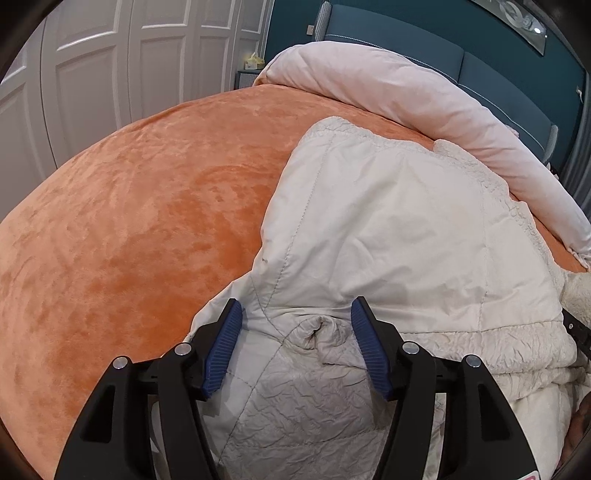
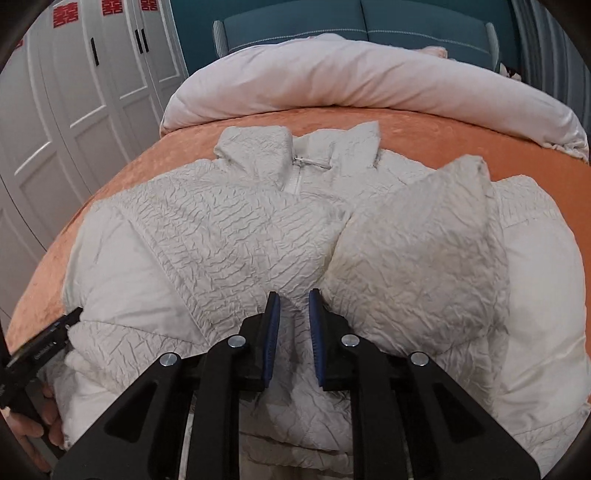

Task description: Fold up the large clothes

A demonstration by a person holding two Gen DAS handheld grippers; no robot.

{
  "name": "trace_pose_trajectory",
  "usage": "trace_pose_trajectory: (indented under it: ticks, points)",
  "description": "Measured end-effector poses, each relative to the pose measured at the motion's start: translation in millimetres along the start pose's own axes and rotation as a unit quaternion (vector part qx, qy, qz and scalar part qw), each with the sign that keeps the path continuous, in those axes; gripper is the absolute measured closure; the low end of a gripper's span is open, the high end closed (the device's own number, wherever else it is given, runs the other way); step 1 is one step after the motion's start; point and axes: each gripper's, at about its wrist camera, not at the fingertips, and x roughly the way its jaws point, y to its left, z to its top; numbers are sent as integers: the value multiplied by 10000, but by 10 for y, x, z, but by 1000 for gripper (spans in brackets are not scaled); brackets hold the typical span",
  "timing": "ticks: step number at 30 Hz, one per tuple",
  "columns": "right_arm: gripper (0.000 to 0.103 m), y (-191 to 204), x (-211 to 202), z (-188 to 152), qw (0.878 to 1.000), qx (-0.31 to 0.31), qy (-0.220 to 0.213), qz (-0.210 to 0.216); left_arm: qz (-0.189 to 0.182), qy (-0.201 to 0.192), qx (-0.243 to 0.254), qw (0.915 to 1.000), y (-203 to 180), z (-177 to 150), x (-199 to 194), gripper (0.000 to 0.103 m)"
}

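One cream puffer jacket (image 2: 258, 236) on one bed, lying on the orange bedspread (image 1: 129, 221), collar toward the headboard. Crinkled quilted front up; one zipper (image 2: 301, 173) visible at the neck, two collar flaps spread either side. One sleeve folded over the jacket's right half, cuff end pointing up toward the collar (image 2: 424, 236). One rolled pale pink duvet (image 2: 369, 85) across the head of the bed, beyond the jacket, not touching it in the right wrist view. One teal padded headboard (image 2: 351, 18) behind it. White panelled wardrobe doors (image 2: 74, 110) on the left side, three red paper cutouts on them.

Two grippers. Left gripper (image 1: 297, 347): jaws apart, wide gap, blue pads either side of a puckered bit of jacket fabric at the jacket's left edge; pads not pressing it, nothing clamped. Smooth inner lining panel of the jacket lies just ahead of it in the left wrist view. Right gripper (image 2: 293, 332): jaws nearly together, narrow gap, low over the jacket's middle near the hem; fabric shows through the gap, can't tell if any is pinched. The left gripper's black body also shows at the left edge of the right wrist view, with a person's fingers (image 2: 44, 421) on it.
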Motion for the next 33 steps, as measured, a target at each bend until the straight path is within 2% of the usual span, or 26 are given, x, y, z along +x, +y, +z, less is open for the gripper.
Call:
trace_pose_trajectory:
  ticks: [3, 7, 9, 10, 11, 13, 16, 18, 19, 22, 24, 25, 26, 27, 28, 29, 30, 33]
  points:
    - [89, -12, 131, 34, 10000, 17, 62, 20, 40, 0, 37, 10000, -17, 2, 15, 42]
    - [88, -60, 16, 123, 9993, 229, 290, 115, 28, 89, 13, 10000, -16, 43, -3, 41]
    - [80, -118, -387, 80, 9983, 459, 364, 78, -158, 223, -173, 9995, 67, 95, -99, 41]
    - [63, -149, -583, 25, 9982, 491, 306, 158, -242, 312, -266, 9989, 125, 103, -173, 40]
    - [44, -213, -903, -88, 9986, 459, 150, 192, -330, 377, -385, 9980, 215, 89, -307, 38]
    - [31, -368, -1414, -350, 9994, 338, -88, 16, -495, 431, -633, 9958, 418, 12, -597, 22]
    - [31, -794, -2019, -882, 9979, 436, 220, -415, -624, 620, -839, 9926, 773, -199, -1044, 18]
    - [31, -1156, -2330, -1267, 9922, 919, 534, -655, -632, 877, -917, 9899, 997, -412, -1274, 18]
    - [31, -1304, -2428, -1419, 9883, 1232, 645, -621, -639, 1058, -977, 9875, 1090, -539, -1355, 18]
    - [31, -1693, -2620, -1928, 9654, 2410, 935, -342, -704, 1496, -1058, 9805, 1204, -855, -1480, 18]
    - [31, -1723, -2630, -2084, 9595, 2609, 1040, -230, -806, 1441, -877, 9824, 1178, -1024, -1622, 18]
    - [37, -1691, -2604, -2125, 9583, 2648, 1063, -165, -827, 1397, -741, 9839, 1147, -1055, -1668, 22]
    - [52, -1632, -2580, -2166, 9569, 2691, 1093, 2, -839, 1442, -568, 9844, 1092, -1098, -1701, 29]
    - [60, -1564, -2556, -2184, 9560, 2699, 1136, 181, -908, 1519, -486, 9830, 1054, -1137, -1716, 53]
    - [71, -1498, -2580, -2177, 9591, 2611, 1090, 73, -985, 1565, -470, 9816, 1046, -1156, -1729, 65]
    - [83, -1469, -2605, -2160, 9613, 2543, 1050, 110, -981, 1550, -432, 9821, 1028, -1161, -1779, 73]
    - [85, -1437, -2664, -2123, 9624, 2517, 1011, 137, -1034, 1520, -380, 9822, 1028, -1157, -1847, 86]
    - [89, -1323, -2977, -2015, 9705, 2253, 820, 255, -1213, 1342, -141, 9834, 984, -1081, -2166, 92]
